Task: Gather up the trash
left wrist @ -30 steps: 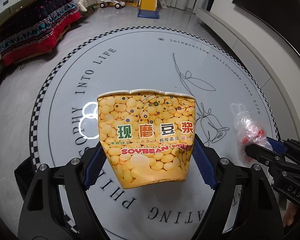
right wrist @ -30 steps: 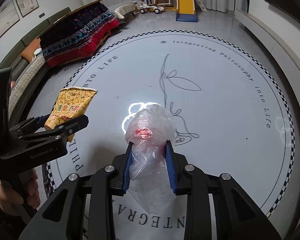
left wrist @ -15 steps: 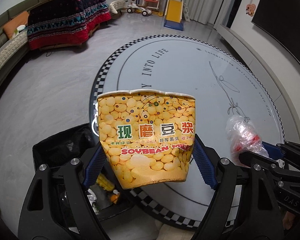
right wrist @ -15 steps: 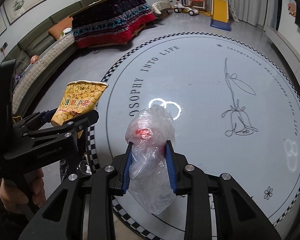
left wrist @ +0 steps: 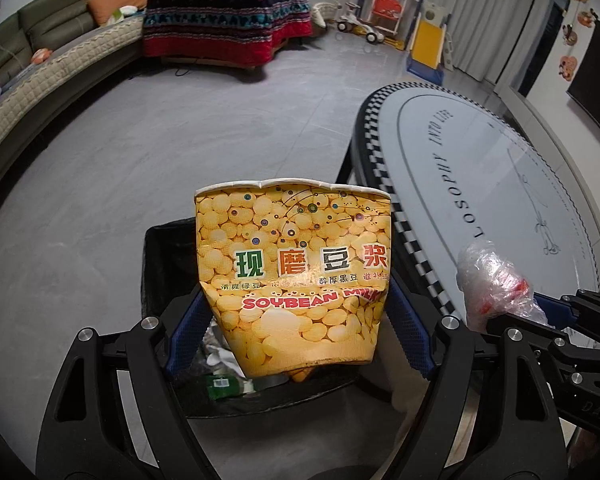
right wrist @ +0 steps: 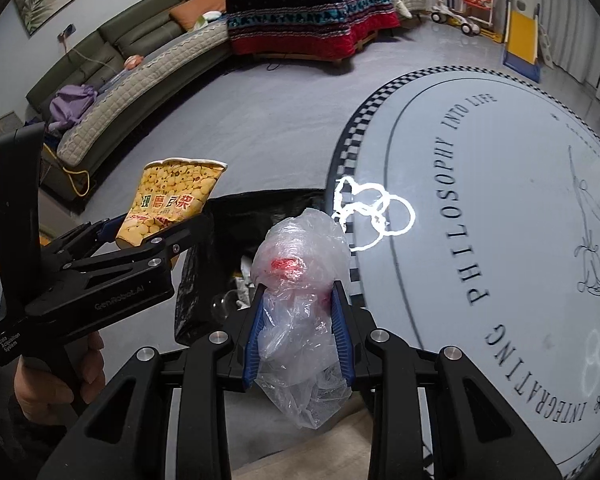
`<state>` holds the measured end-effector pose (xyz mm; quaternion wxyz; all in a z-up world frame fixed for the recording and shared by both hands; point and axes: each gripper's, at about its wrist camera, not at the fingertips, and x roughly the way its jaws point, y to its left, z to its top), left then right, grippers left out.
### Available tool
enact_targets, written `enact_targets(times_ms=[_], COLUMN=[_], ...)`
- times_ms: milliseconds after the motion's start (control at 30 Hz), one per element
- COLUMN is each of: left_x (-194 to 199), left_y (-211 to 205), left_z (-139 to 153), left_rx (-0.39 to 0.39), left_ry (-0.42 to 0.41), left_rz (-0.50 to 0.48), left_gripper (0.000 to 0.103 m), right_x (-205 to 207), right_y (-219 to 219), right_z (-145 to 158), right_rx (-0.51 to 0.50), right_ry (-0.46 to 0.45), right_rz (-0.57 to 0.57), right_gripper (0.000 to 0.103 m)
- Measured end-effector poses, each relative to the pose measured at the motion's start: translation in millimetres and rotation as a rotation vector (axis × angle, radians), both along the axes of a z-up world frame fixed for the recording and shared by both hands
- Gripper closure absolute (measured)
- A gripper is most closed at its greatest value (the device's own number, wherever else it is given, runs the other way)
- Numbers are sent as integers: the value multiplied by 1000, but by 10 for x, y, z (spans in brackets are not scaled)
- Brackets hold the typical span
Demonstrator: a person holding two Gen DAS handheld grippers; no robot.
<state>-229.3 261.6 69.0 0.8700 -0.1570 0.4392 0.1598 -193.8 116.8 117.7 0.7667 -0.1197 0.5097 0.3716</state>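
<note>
Partly hidden behind the soybean milk cup [left wrist: 296, 276]: black trash bin [left wrist: 168, 264].

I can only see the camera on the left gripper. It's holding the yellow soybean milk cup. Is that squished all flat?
Observer: Seen side-on from the right wrist view, the soybean milk cup looks flattened, clamped in the left gripper.
Operator: Who's holding that gripper?
Observer: A person's hand grips its handle, low on the left of the right wrist view.
Operator: Is the plastic bag big?
Observer: The clear plastic bag hangs down past the right gripper, which is shut on it.
Operator: What's on the sofa?
Observer: A purple bundle lies at its far end.
</note>
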Motion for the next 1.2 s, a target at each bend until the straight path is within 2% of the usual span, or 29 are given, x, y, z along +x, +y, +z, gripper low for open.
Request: enact_targets(times_ms=[267, 333, 367, 400, 467, 633, 933, 1200], left_x=[-423, -487, -505, -518, -573, -657, -625, -489], left_y=[417, 505, 545, 573, 641, 783, 759, 645], left_z=[-408, -519, -572, -622, -686, -767, -701, -476], left_rx=[-9, -17, -6, 23, 57, -5, -6, 2], left_ry=[71, 89, 116, 139, 161, 154, 145, 105], left_rz=[107, 123, 134, 162, 212, 263, 244, 223], left_gripper=[25, 20, 13, 6, 6, 6, 6, 6], right_x=[-153, -174, -181, -183, -184, -201, -190, -105], right_y=[495, 638, 696, 733, 763, 759, 685, 487], right_z=[-367, -467, -512, -547, -584, -595, -549, -294], right_rx=[-22, -31, -54, -64, -67, -66, -42, 6], right_ry=[69, 79, 69, 54, 62, 75, 82, 57], right_rz=[65, 76, 69, 57, 62, 60, 65, 54], right_gripper=[69, 60, 43, 33, 33, 33, 32, 32])
